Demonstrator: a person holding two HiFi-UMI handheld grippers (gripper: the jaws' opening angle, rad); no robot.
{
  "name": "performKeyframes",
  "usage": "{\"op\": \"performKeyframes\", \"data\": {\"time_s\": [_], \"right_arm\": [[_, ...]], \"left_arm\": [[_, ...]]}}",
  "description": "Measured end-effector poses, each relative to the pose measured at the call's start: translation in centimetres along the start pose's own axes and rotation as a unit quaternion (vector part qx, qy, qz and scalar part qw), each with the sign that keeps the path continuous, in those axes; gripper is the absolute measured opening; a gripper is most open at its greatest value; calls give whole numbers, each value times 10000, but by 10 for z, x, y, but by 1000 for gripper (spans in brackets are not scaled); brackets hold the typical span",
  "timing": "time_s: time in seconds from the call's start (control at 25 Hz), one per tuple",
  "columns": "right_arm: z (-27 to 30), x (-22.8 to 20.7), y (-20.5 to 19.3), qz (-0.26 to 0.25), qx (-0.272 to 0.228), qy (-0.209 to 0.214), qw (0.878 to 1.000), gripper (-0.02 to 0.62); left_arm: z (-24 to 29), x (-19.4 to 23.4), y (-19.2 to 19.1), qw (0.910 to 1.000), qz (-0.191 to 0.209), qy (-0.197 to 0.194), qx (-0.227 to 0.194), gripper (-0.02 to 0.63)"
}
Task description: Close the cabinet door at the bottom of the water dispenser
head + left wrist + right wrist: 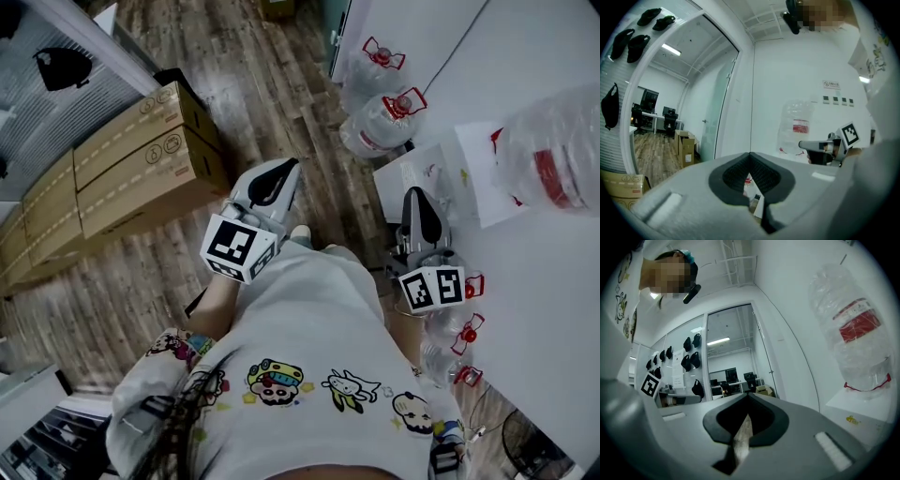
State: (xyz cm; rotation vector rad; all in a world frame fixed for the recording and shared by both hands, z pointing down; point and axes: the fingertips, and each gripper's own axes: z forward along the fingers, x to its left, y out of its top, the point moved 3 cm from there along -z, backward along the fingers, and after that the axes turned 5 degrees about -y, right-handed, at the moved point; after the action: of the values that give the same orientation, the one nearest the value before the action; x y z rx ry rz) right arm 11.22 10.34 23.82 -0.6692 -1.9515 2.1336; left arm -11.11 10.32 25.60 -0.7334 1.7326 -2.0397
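Note:
The water dispenser's white top is at the right, against the white wall, and carries a big clear bottle with a red label. I cannot make out its bottom cabinet door in any view. My left gripper is held out over the wood floor, left of the dispenser, with its jaws shut and empty. My right gripper hangs beside the dispenser top, its jaws shut with nothing between them. Each gripper shows in the other's view: the right gripper and the left gripper.
Stacked cardboard boxes line the floor at the left. Water bottles with red caps stand beyond the dispenser, and more lie close by my right side. A glass door and a wall with hanging black caps lie farther off.

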Motion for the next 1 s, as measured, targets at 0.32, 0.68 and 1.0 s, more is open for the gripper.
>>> {"op": "performKeyframes", "data": {"time_s": [0.32, 0.68, 1.0], "right_arm": [[3, -1, 0, -95, 71, 47, 9999, 9], [15, 6, 0, -267, 200, 226, 9992, 9], [23, 10, -3, -306, 299, 311, 9986, 9]], "left_arm": [[-2, -1, 0, 10000, 32, 29, 27, 0], [1, 7, 11, 9997, 137, 82, -165, 0], [-2, 14, 3, 9994, 305, -123, 131, 0]]}}
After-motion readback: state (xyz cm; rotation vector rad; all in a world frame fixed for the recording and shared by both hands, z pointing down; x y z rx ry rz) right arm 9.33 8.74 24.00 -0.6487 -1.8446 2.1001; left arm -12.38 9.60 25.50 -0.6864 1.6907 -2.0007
